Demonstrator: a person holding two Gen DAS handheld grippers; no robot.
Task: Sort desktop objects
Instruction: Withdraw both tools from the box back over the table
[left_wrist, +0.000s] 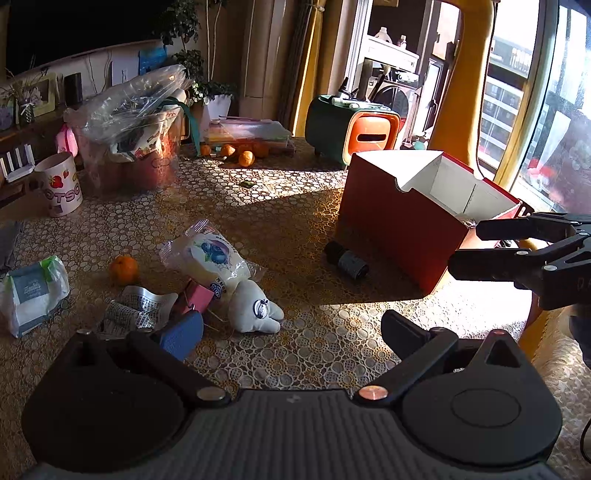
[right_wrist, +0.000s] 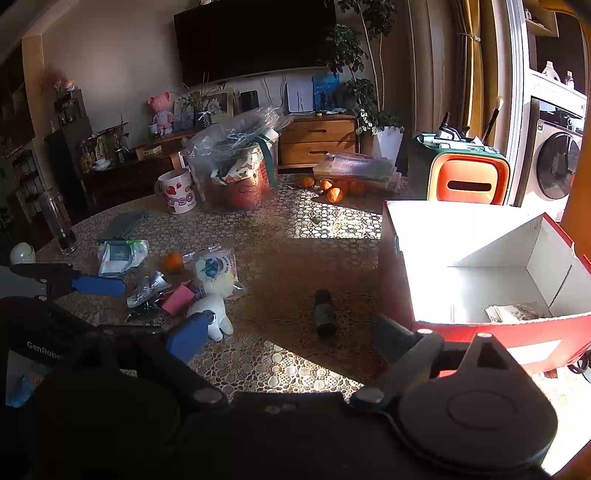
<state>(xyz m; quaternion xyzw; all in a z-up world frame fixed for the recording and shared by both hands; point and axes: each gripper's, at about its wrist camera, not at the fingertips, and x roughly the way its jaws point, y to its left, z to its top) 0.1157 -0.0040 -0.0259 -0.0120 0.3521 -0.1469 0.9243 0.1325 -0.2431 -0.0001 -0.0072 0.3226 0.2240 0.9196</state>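
An open red box (left_wrist: 395, 225) with a white inside stands at the table's right; in the right wrist view (right_wrist: 480, 280) a folded paper (right_wrist: 517, 312) lies in it. Loose items lie at the left: a white plush toy (left_wrist: 255, 306), a blueberry snack bag (left_wrist: 210, 258), a pink clip (left_wrist: 195, 297), a foil wrapper (left_wrist: 140, 306), a small orange (left_wrist: 123, 269) and a white pouch (left_wrist: 31, 295). A dark small bottle (left_wrist: 347, 262) lies beside the box. My left gripper (left_wrist: 288, 332) is open and empty over the table, near the plush toy. My right gripper (right_wrist: 284, 332) is open and empty, beside the box.
At the back stand a mug (left_wrist: 61, 184), a clear bin with a plastic bag (left_wrist: 136, 147), several oranges (left_wrist: 240, 151) and a flat case (left_wrist: 247, 133). A glass (right_wrist: 59, 225) stands at the far left edge. A green and orange stool (left_wrist: 354, 129) sits behind the table.
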